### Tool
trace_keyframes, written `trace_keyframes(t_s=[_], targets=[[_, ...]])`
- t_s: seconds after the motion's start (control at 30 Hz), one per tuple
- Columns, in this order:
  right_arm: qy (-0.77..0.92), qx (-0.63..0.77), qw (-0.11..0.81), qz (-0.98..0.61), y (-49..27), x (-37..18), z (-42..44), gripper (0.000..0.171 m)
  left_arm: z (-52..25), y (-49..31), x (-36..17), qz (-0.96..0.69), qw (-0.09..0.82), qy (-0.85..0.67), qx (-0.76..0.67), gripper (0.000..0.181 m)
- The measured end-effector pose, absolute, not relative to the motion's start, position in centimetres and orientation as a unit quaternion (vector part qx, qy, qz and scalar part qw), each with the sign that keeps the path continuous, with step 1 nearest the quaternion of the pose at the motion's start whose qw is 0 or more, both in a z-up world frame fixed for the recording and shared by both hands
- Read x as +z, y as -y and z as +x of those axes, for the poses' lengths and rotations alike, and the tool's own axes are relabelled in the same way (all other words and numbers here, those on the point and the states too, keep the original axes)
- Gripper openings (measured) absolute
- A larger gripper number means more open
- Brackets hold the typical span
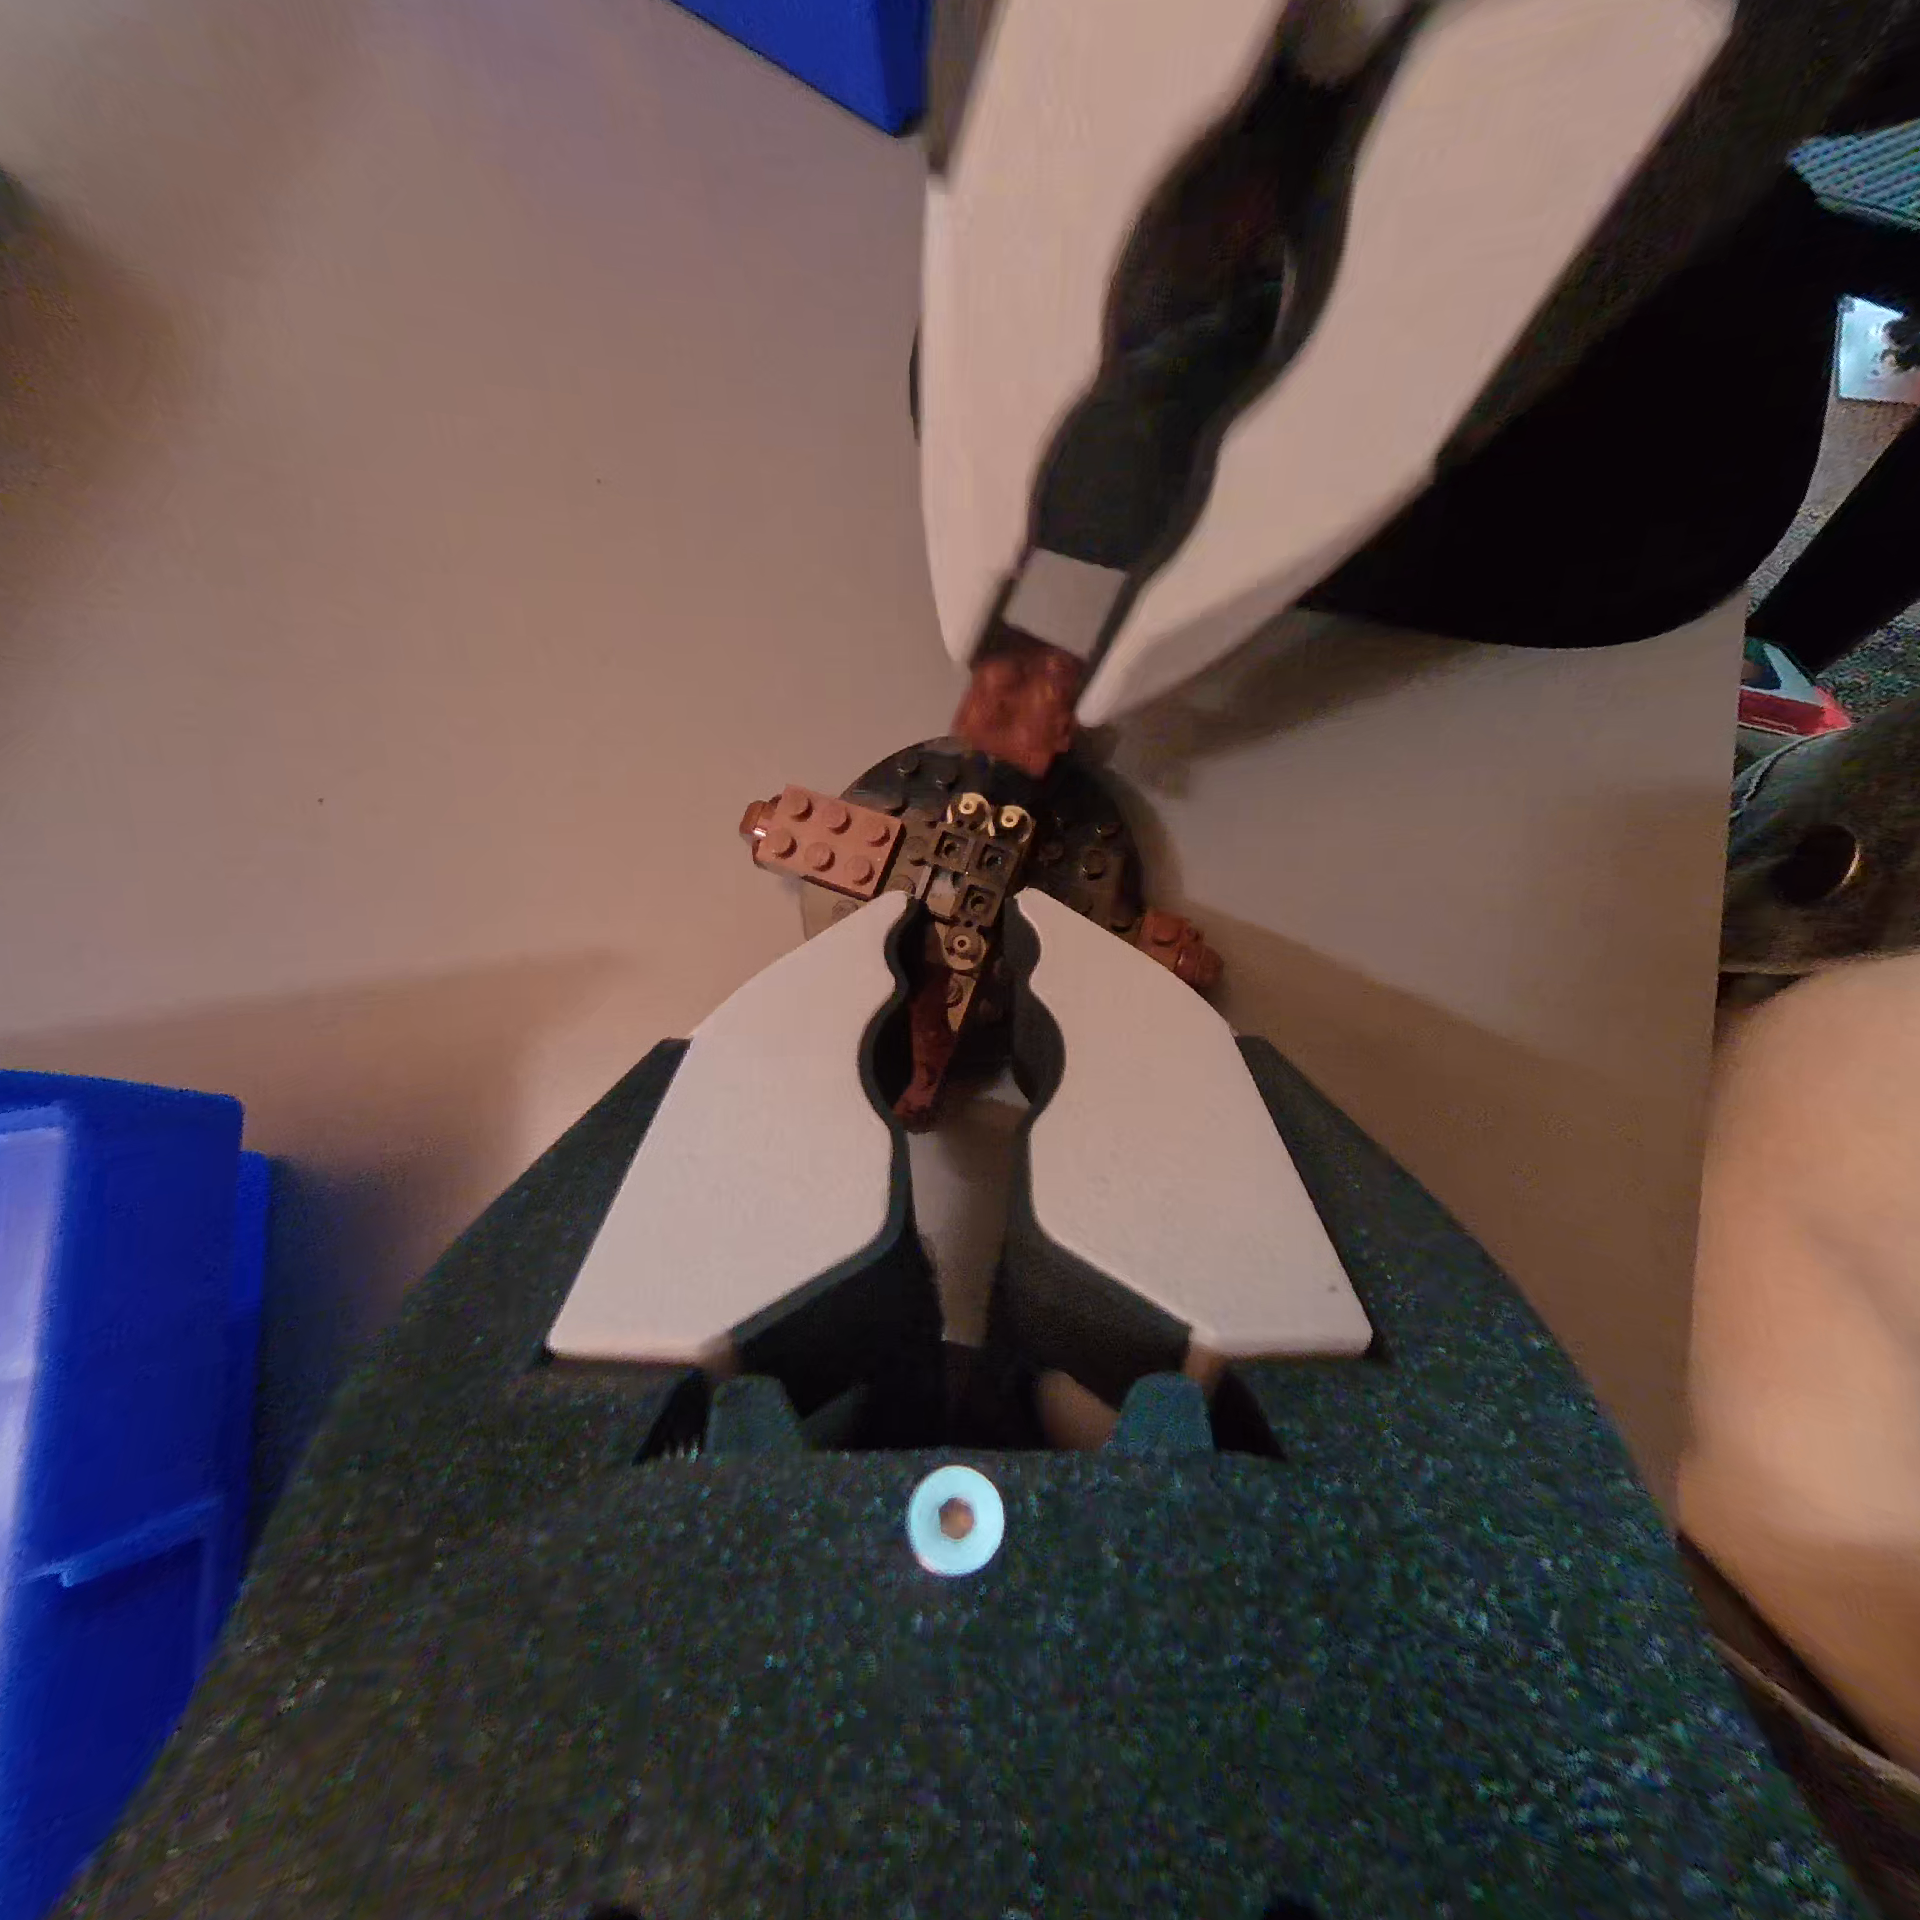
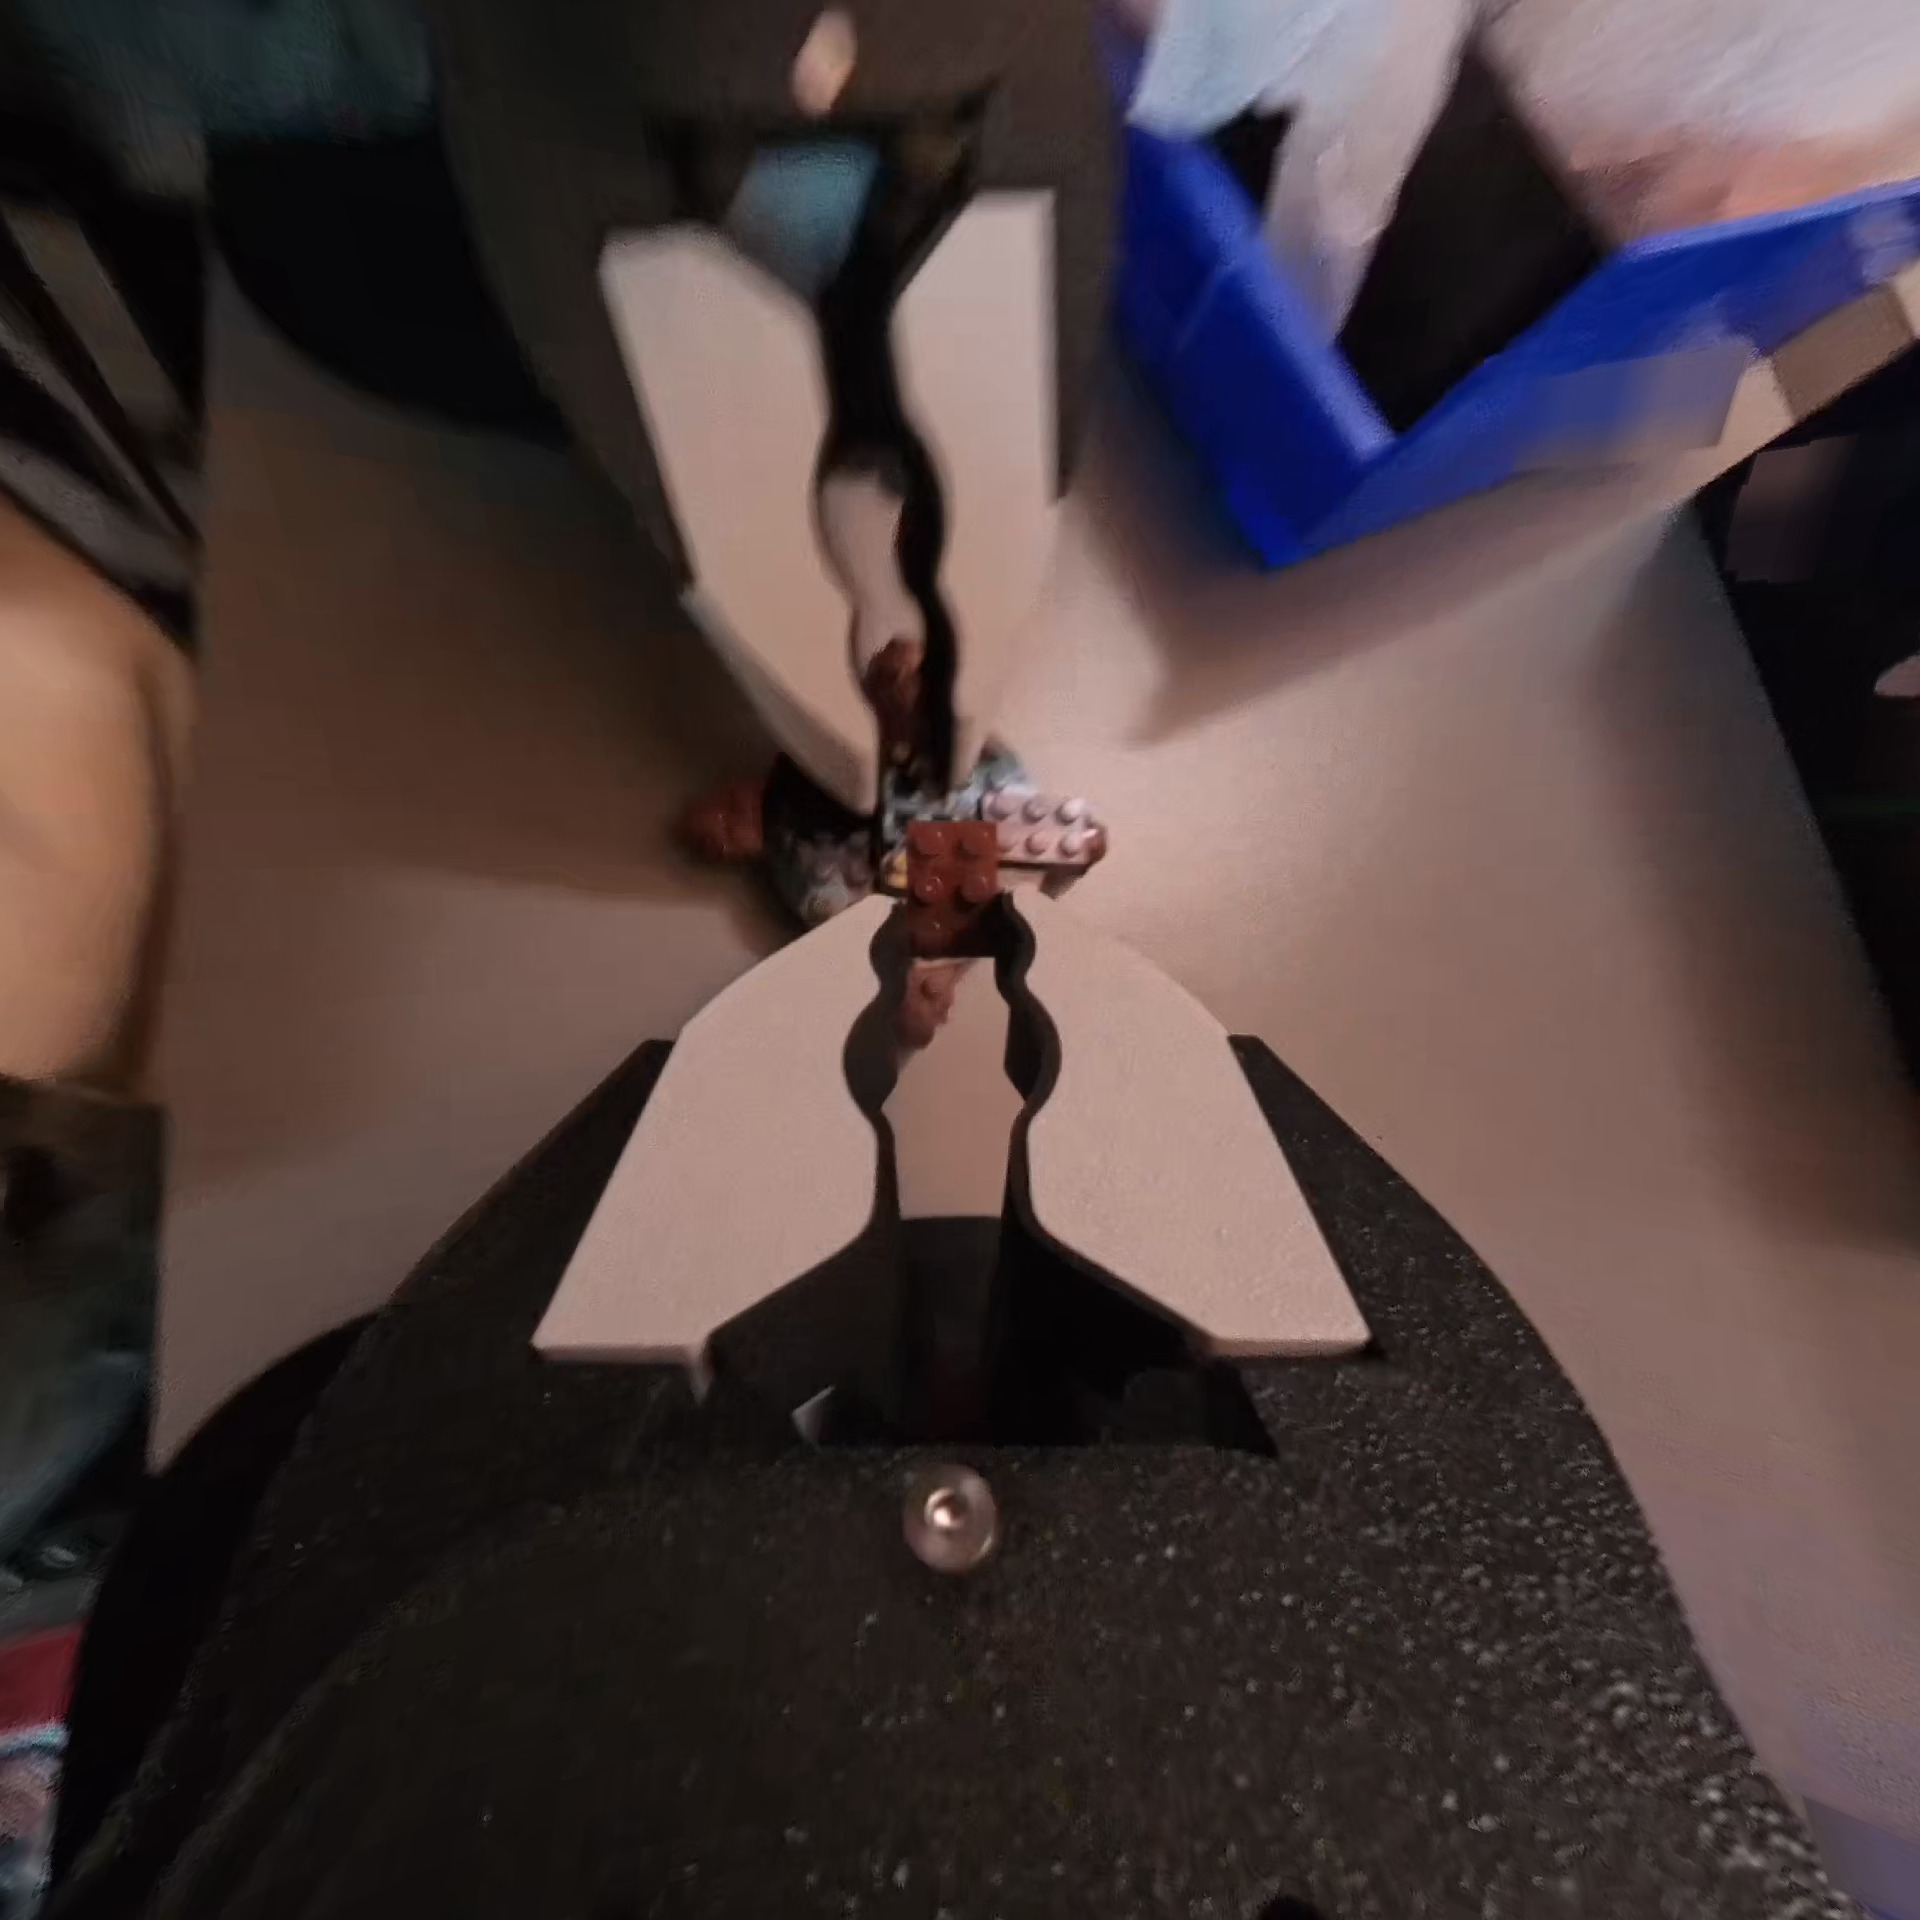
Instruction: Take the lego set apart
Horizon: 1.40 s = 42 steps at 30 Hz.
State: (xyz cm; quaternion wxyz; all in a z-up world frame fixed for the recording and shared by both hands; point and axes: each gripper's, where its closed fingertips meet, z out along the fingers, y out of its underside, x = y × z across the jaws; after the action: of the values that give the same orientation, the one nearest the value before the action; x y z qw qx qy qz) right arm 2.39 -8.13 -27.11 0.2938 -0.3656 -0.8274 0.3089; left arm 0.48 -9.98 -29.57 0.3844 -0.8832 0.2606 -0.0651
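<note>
A small lego set (image 1: pixel 966 862) of a dark round plate with brown arms sits over the pale table. My left gripper (image 1: pixel 961 914) is shut on the set's near side, with a brown arm (image 1: pixel 930 1039) running back between its fingers. My right gripper (image 1: pixel 1029 675) comes in from the top right and is shut on a reddish-brown piece (image 1: pixel 1013 707) on the set's far side. In the right wrist view my right gripper (image 2: pixel 940 920) pinches that reddish-brown piece (image 2: pixel 951 873), and the left gripper (image 2: pixel 894 769) faces it from above. That view is blurred.
A blue bin (image 1: pixel 114 1455) stands at the left, and another blue bin (image 1: pixel 821 52) at the top edge; a blue bin also shows in the right wrist view (image 2: pixel 1351 374). The table edge (image 1: pixel 1735 831) runs down the right. A person's arm (image 1: pixel 1808 1299) is at the right.
</note>
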Motion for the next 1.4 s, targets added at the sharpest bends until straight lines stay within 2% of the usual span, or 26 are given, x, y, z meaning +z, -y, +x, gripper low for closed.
trace_keyframes(t_s=[0.13,0.23,0.47,0.53,0.73,0.83,0.97,1.13,1.27,1.4], targets=[[0.778,0.334,0.349,-0.402,5.8,-21.8,0.2,0.016,0.5,10.0,-29.6,-0.882,0.389,-0.258,-0.066,0.014],[0.761,0.385,0.334,-0.401,6.8,-17.9,-3.1,0.016,0.5,10.0,-29.6,-0.881,0.391,-0.260,-0.066,0.014],[0.604,0.689,0.056,-0.397,10.3,-9.6,-9.7,0.016,0.5,10.0,-29.5,-0.879,0.395,-0.259,-0.071,0.014],[0.594,0.703,0.027,-0.391,10.2,-9.0,-10.5,0.015,0.5,10.0,-29.6,-0.879,0.395,-0.258,-0.073,0.014],[0.624,0.682,0.014,-0.381,11.2,-10.0,-11.6,0.016,0.5,10.0,-29.6,-0.878,0.397,-0.260,-0.071,0.014],[0.683,0.616,0.041,-0.391,11.7,-12.5,-12.5,0.016,0.5,10.0,-29.6,-0.877,0.397,-0.260,-0.071,0.014],[0.821,0.398,0.118,-0.392,11.7,-18.1,-14.1,0.015,0.5,10.0,-29.6,-0.876,0.398,-0.261,-0.070,0.014],[0.903,0.180,0.071,-0.383,11.6,-22.3,-14.8,0.015,0.5,10.0,-29.6,-0.877,0.398,-0.260,-0.073,0.014],[0.919,0.092,0.095,-0.371,11.1,-23.7,-17.0,0.016,0.5,10.0,-29.6,-0.877,0.398,-0.260,-0.074,0.015],[0.917,0.086,0.108,-0.375,11.4,-24.1,-18.1,0.016,0.5,10.0,-29.6,-0.877,0.398,-0.260,-0.074,0.015]])
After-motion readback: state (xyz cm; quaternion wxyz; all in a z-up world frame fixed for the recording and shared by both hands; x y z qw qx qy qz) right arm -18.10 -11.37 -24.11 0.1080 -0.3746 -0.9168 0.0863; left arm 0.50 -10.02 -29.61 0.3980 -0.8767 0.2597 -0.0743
